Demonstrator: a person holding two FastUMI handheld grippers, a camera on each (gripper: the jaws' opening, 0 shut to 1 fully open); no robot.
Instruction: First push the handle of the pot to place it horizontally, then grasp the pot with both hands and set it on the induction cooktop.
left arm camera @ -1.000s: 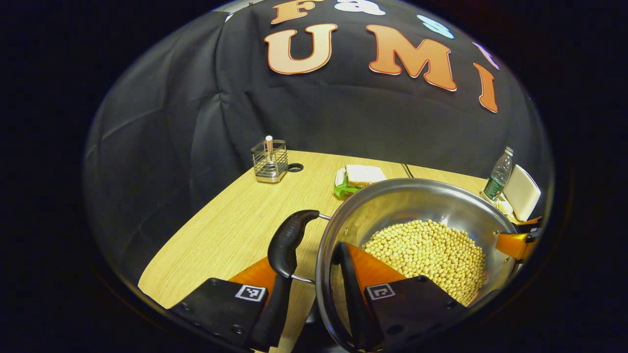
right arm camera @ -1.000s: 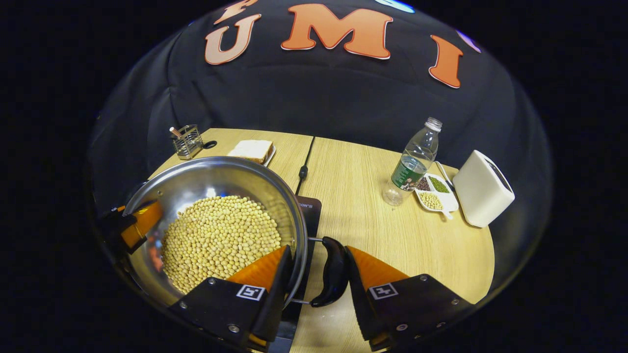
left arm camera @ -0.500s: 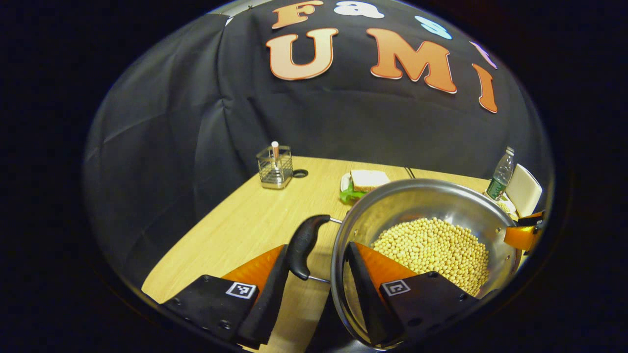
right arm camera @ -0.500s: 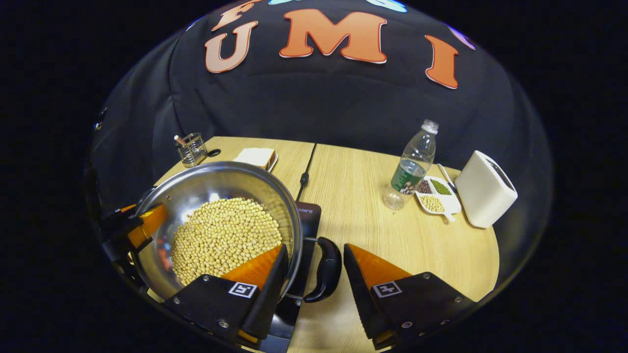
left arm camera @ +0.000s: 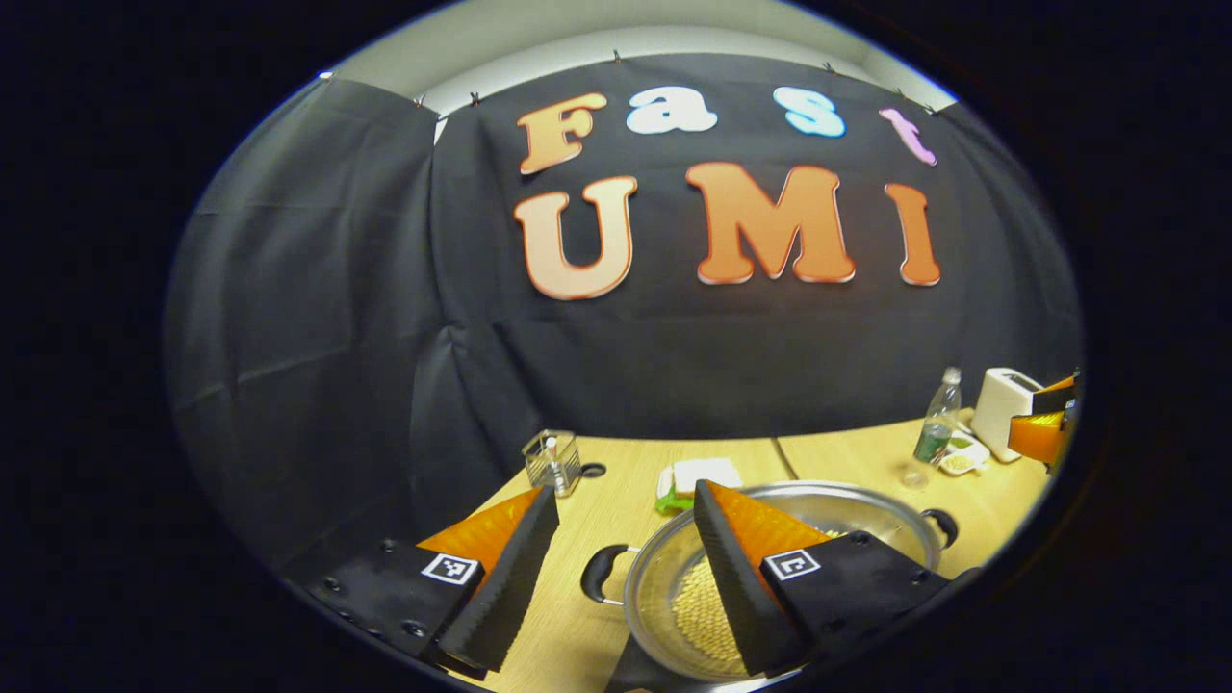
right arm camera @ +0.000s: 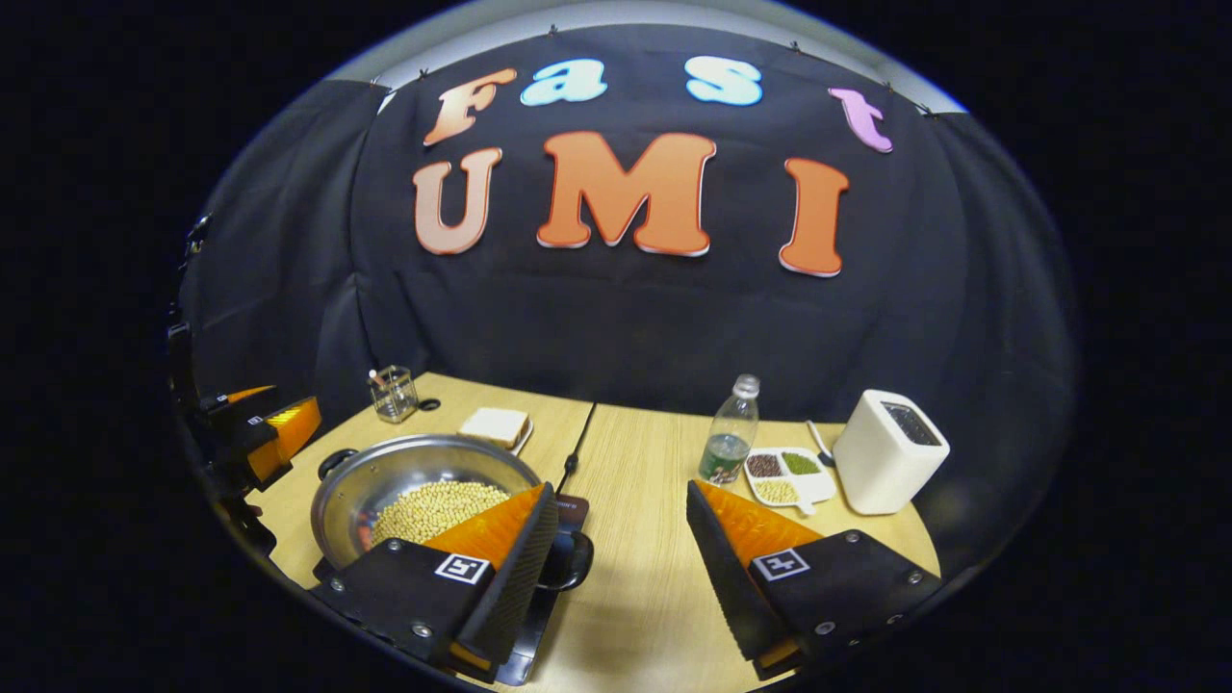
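Light falls from overhead, fairly even — table (right arm camera: 664,481) bright, black cloth wall (right arm camera: 616,318) dim, soaking it up. Soft glare on the pot's steel rim (left arm camera: 828,496). Strong fisheye bending toward edges — far items small, possibly slightly soft. Short shadows under the fingers (right arm camera: 510,568).

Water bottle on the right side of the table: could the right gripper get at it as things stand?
Probably yes. The right gripper is open and holds nothing, and bare wooden table lies between it and the clear plastic water bottle. The white divided dish stands beside the bottle, not in front.
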